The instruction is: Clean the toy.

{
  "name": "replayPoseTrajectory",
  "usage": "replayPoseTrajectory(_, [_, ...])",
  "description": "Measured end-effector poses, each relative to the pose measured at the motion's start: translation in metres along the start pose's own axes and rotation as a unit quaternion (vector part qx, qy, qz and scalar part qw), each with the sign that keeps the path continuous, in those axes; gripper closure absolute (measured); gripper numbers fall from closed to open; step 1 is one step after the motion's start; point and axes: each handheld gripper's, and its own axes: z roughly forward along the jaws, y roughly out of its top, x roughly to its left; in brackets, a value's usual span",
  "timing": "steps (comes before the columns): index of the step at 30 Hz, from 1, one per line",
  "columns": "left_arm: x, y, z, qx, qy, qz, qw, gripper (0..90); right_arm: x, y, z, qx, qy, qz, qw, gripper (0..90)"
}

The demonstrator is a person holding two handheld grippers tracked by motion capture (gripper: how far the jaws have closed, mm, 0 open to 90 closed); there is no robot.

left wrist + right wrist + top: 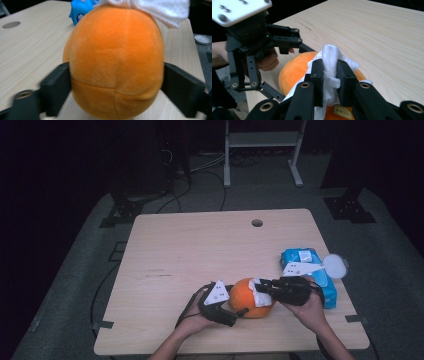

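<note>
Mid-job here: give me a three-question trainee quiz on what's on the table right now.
1. True or false: the right gripper pinches a white wipe between its jaws.
2. What does the left gripper have between its jaws?
A. the blue wipe pack
B. the orange plush ball
C. a white lid
3. Fill in: the wipe rests on top of the ____.

Key
1. True: in the right gripper view the pads press on the wipe.
2. B: the left gripper view shows the orange plush ball between both jaws; the blue wipe pack lies at the table's right edge.
3. Ball.
</note>
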Motion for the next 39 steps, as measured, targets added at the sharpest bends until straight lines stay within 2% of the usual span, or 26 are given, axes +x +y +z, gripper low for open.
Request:
replayPoseTrajectory(2, [-0.001, 0.005, -0.004, -0.005, 0.002, 0.000, 1.0000, 25.2, 0.001, 0.001, -0.001, -0.004, -0.005, 0.000, 1.0000, 76.4])
replayPoseTrajectory(4, [-0.002, 0.015, -0.014, -0.021, -0.002, -0.003, 0.9998, 26.4, 0.000, 0.002, -0.005, -0.013, -0.007, 0.007, 0.9999, 76.4])
replayPoseTrajectory(7, [-0.003, 0.028, -0.026, -0.030, -0.002, 0.011, 0.9995, 28.2, 0.000, 0.002, -0.008, -0.023, -0.004, 0.017, 0.9996, 76.7])
replayPoseTrajectory(10, [-0.002, 0.026, -0.024, -0.015, 0.004, 0.009, 0.9998, 27.4, -0.003, -0.002, 0.001, -0.008, -0.002, 0.022, 0.9997, 76.7])
replayPoseTrajectory(13, [0.004, 0.019, -0.020, -0.025, -0.001, -0.015, 0.9996, 26.6, -0.008, -0.006, 0.006, -0.001, -0.004, 0.033, 0.9994, 76.9])
replayPoseTrajectory(14, [0.005, 0.019, -0.020, -0.025, 0.001, -0.018, 0.9995, 26.6, -0.008, -0.006, 0.005, -0.004, -0.005, 0.036, 0.9993, 77.0])
replayPoseTrajectory(15, [0.004, 0.018, -0.019, -0.027, 0.002, -0.022, 0.9994, 26.5, -0.006, -0.005, 0.003, -0.006, -0.004, 0.033, 0.9994, 77.1])
replayPoseTrajectory(19, [0.003, 0.018, -0.017, -0.029, 0.006, -0.021, 0.9994, 26.3, 0.012, 0.005, 0.003, -0.017, 0.030, 0.009, 0.9994, 77.0])
replayPoseTrajectory(20, [0.003, 0.018, -0.017, -0.028, 0.006, -0.019, 0.9994, 26.2, 0.018, 0.008, 0.005, -0.016, 0.033, -0.004, 0.9993, 77.0])
replayPoseTrajectory(22, [0.003, 0.017, -0.018, -0.028, 0.007, -0.019, 0.9994, 26.0, 0.023, 0.009, 0.007, -0.010, 0.022, -0.023, 0.9995, 76.8])
replayPoseTrajectory(24, [0.004, 0.016, -0.018, -0.029, 0.006, -0.019, 0.9994, 25.9, 0.021, 0.009, 0.007, -0.009, 0.023, -0.019, 0.9995, 76.6])
replayPoseTrajectory(25, [0.004, 0.015, -0.017, -0.029, 0.007, -0.022, 0.9993, 25.9, 0.009, 0.002, 0.008, -0.004, 0.012, -0.006, 0.9999, 76.6])
replayPoseTrajectory(27, [0.004, 0.014, -0.015, -0.032, 0.006, -0.024, 0.9992, 25.6, 0.002, -0.003, 0.007, 0.000, 0.001, 0.003, 1.0000, 76.6])
replayPoseTrajectory(28, [0.004, 0.014, -0.015, -0.033, 0.005, -0.023, 0.9992, 25.5, -0.006, -0.008, 0.006, 0.003, -0.004, 0.016, 0.9999, 76.6])
replayPoseTrajectory(31, [0.003, 0.015, -0.013, -0.035, 0.001, -0.021, 0.9992, 25.4, -0.009, -0.009, 0.003, 0.002, -0.005, 0.027, 0.9996, 76.9])
replayPoseTrajectory(33, [0.001, 0.015, -0.012, -0.038, -0.002, -0.017, 0.9991, 25.4, -0.002, -0.004, 0.002, -0.004, -0.003, 0.019, 0.9998, 77.0])
replayPoseTrajectory(35, [-0.002, 0.015, -0.011, -0.040, -0.005, -0.009, 0.9992, 25.4, 0.010, 0.006, 0.001, -0.020, 0.025, 0.006, 0.9995, 76.9])
replayPoseTrajectory(37, [-0.006, 0.017, -0.011, -0.039, -0.005, -0.001, 0.9992, 24.3, 0.017, 0.010, 0.003, -0.016, 0.020, -0.013, 0.9996, 76.9])
replayPoseTrajectory(38, [-0.006, 0.016, -0.011, -0.038, -0.011, 0.001, 0.9992, 20.9, 0.019, 0.010, 0.004, -0.013, 0.014, -0.022, 0.9996, 77.0])
replayPoseTrajectory(39, [-0.005, 0.015, -0.012, -0.043, -0.015, 0.008, 0.9989, 18.8, 0.018, 0.009, 0.005, -0.013, 0.014, -0.022, 0.9996, 77.0])
